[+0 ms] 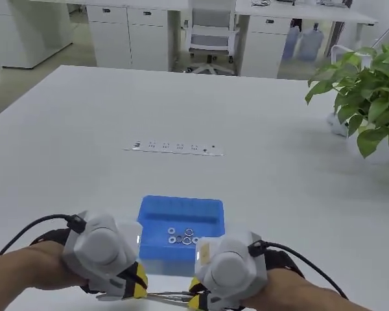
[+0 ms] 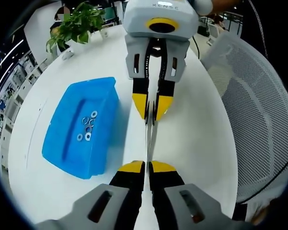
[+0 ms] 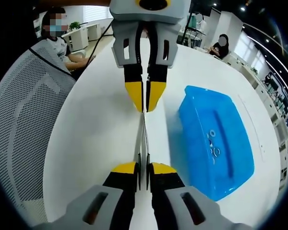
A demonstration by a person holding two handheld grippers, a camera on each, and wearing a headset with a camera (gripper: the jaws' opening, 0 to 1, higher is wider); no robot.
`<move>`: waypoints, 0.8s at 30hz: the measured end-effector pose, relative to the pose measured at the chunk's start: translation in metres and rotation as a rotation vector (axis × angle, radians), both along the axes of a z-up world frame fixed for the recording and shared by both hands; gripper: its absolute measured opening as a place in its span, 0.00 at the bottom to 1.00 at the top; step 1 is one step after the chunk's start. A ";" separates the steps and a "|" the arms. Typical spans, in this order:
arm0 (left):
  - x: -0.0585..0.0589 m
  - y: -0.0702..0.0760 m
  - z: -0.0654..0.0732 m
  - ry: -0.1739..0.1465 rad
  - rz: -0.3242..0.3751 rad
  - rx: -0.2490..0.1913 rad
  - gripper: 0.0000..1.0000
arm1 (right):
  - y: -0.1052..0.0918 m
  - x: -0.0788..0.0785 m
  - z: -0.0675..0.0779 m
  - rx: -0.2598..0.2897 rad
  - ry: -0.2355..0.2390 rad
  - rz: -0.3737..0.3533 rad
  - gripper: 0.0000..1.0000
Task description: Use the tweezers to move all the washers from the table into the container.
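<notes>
Both grippers hold one pair of slim metal tweezers (image 2: 150, 139) beside the blue rectangular plastic container (image 1: 181, 208).

The left gripper (image 2: 145, 166) and the right gripper (image 3: 143, 168) face each other tip to tip along the container's near side. Each has its yellow-tipped jaws pinched shut on an opposite end of the tweezers, which span the short gap between them over the white tabletop (image 1: 181, 110). The small silver ring washers (image 1: 182, 236) lie clustered on the container's floor, near its middle. A leafy green potted plant (image 1: 366, 97) stands well away from the container, off to its far right.
</notes>
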State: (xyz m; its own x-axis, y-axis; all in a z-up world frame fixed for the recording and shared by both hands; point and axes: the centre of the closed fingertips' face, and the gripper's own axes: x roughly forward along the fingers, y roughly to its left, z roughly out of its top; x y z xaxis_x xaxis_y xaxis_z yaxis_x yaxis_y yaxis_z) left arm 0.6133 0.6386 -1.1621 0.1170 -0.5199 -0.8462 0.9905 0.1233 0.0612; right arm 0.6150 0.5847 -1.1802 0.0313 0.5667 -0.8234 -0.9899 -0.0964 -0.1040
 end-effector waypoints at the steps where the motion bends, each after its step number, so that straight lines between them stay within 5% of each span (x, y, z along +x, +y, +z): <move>1: 0.000 0.001 0.001 -0.002 0.004 -0.001 0.08 | 0.000 0.000 0.000 -0.001 0.001 0.001 0.11; 16: 0.000 0.008 0.014 -0.005 0.085 -0.070 0.16 | -0.004 0.005 0.020 0.047 -0.036 -0.031 0.23; 24: 0.001 0.011 0.031 0.003 0.174 -0.168 0.22 | -0.021 0.017 0.039 0.103 -0.038 -0.149 0.33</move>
